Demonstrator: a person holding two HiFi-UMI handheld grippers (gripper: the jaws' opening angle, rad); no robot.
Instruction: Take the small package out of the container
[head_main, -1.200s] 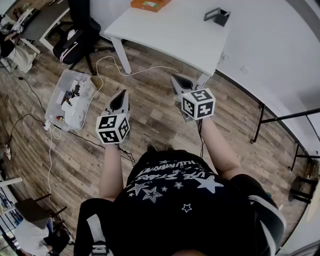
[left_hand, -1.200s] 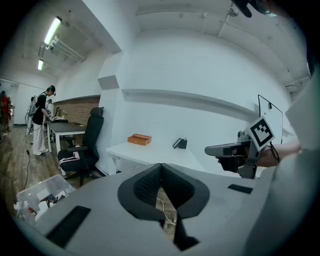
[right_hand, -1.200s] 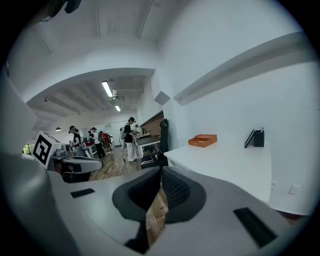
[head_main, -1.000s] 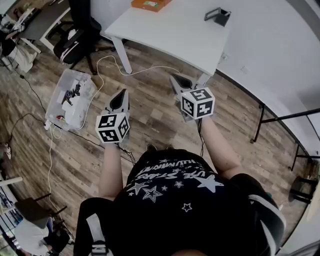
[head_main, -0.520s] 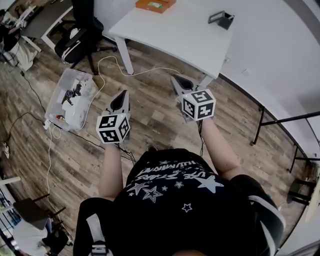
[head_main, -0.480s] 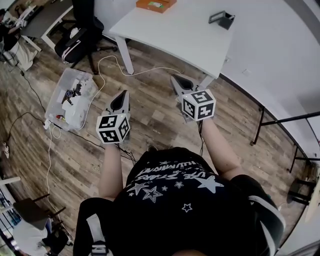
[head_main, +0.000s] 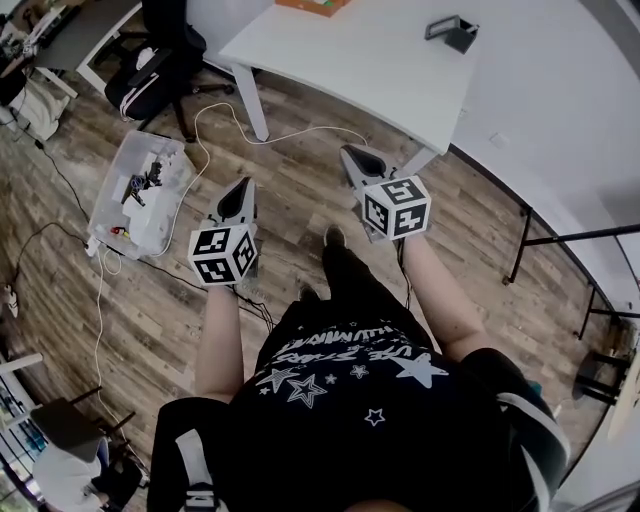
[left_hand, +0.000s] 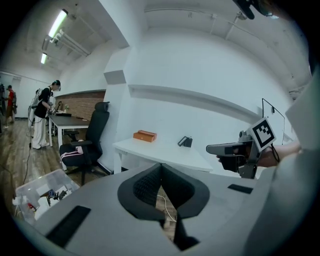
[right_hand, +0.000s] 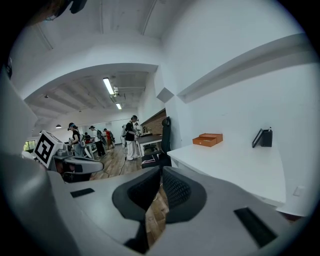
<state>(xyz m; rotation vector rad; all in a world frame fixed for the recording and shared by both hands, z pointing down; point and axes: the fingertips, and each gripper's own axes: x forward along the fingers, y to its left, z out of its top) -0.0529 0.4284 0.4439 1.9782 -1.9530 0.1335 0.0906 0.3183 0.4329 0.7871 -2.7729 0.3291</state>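
Orange box (head_main: 312, 5) lies at the far edge of the white table (head_main: 370, 70), with a black stand (head_main: 450, 32) further right on it; the small package is not visible. Short of the table, over the wood floor (head_main: 300, 215), the left gripper (head_main: 240, 195) and right gripper (head_main: 356, 160) are each clenched tip to tip on nothing. Left of the table, a clear bin (head_main: 112, 195) of odds and ends sits beside a white cable (head_main: 230, 115).
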